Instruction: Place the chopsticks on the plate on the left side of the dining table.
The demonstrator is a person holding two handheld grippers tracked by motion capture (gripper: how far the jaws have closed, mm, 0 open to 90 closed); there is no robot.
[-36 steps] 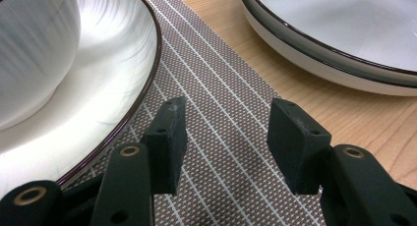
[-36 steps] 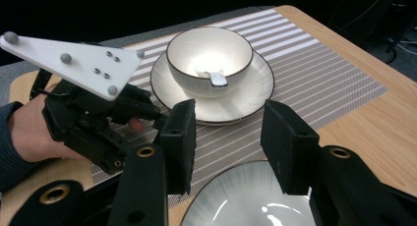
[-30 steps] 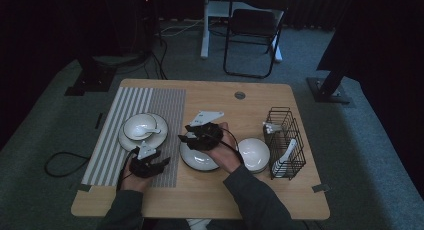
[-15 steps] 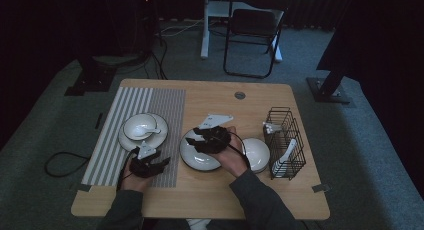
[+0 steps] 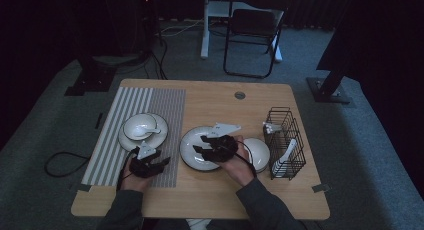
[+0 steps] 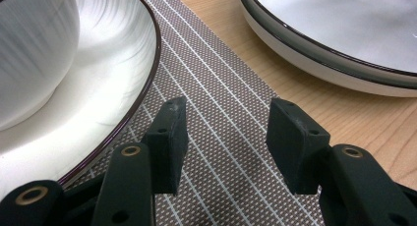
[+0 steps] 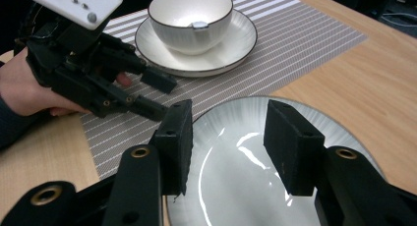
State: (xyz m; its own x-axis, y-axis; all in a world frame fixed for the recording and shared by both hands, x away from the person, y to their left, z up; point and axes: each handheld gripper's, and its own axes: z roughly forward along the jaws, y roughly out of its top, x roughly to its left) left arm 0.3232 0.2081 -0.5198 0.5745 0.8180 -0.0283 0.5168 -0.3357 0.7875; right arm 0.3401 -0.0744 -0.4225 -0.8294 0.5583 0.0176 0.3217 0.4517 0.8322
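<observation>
A wide white plate [image 5: 192, 140] with a dark rim lies at mid-table. My right gripper [image 5: 198, 149] hovers open over it, and its jaws stand apart above the plate's middle [image 7: 236, 186]. Left of it, a white bowl [image 5: 139, 125] sits on a saucer [image 5: 160, 124] on the striped placemat [image 5: 125, 105]. My left gripper [image 5: 164, 163] rests low over the mat's near right corner, open and holding nothing. Its jaws frame bare mat [image 6: 216, 88], with the saucer [image 6: 113, 78] to their left and the wide plate [image 6: 344, 34] to their right. The left gripper [image 7: 157, 96] also appears in the right gripper view.
A second white bowl [image 5: 260, 151] sits right of the plate, beside a black wire basket [image 5: 287, 122] that holds white spoons [image 5: 286, 155]. A spoon lies in the bowl on the saucer [image 7: 189, 12]. A chair [image 5: 252, 20] stands behind the table.
My right gripper has shifted nearer to the person and lower over the wide plate, and its grey top plate has swung right. The left gripper has stayed put.
</observation>
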